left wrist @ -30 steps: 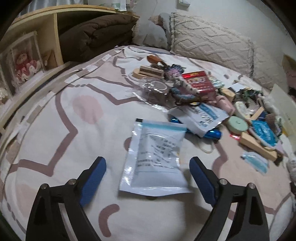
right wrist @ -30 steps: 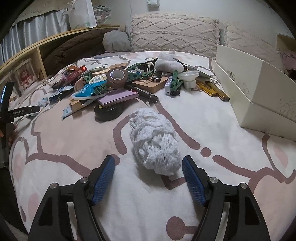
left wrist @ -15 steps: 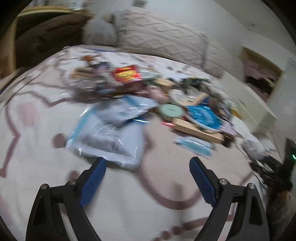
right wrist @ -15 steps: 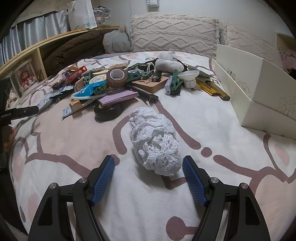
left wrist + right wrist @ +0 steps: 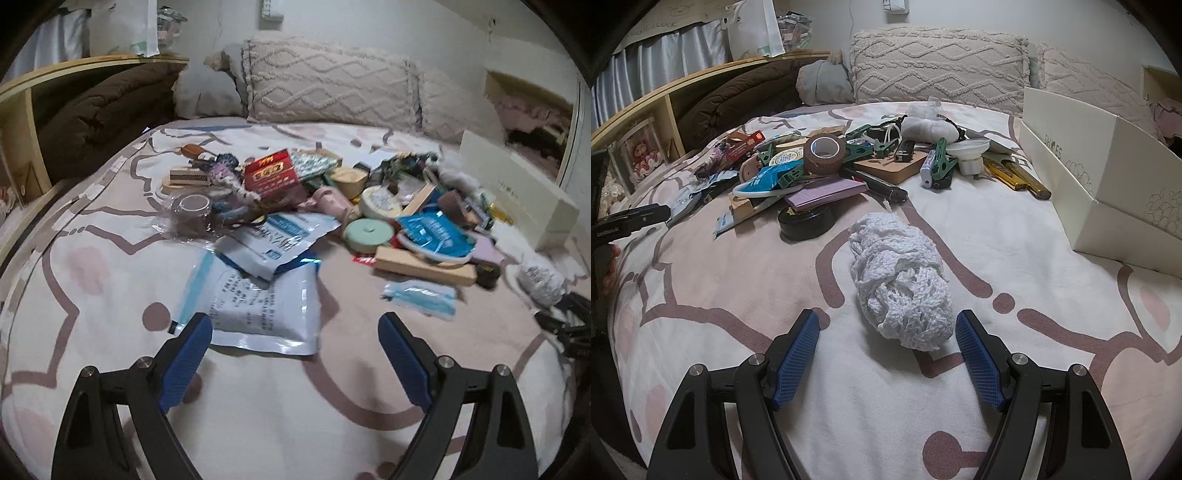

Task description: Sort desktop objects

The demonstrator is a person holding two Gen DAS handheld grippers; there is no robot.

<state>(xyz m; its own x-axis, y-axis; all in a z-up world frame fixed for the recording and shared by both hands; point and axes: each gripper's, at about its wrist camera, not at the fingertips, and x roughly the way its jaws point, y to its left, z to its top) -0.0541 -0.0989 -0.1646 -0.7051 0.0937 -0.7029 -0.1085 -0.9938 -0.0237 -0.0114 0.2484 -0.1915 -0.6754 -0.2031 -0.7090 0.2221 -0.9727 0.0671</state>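
Right wrist view: right gripper [image 5: 886,354], jaws wide, flanks the white knitted bundle [image 5: 900,280]; left gripper [image 5: 293,354] equally wide, holding nothing.

A bed [image 5: 701,280] with a pink-patterned cover is seen. A white knitted bundle [image 5: 901,280], a black round tin [image 5: 807,221] and a shoe box [image 5: 1108,195] are laid on it.

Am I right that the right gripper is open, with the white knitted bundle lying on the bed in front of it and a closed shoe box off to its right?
Not quite: in the right wrist view the shoe box is open, not closed. The rest holds: the right gripper is open and the white knitted bundle lies on the bed ahead.
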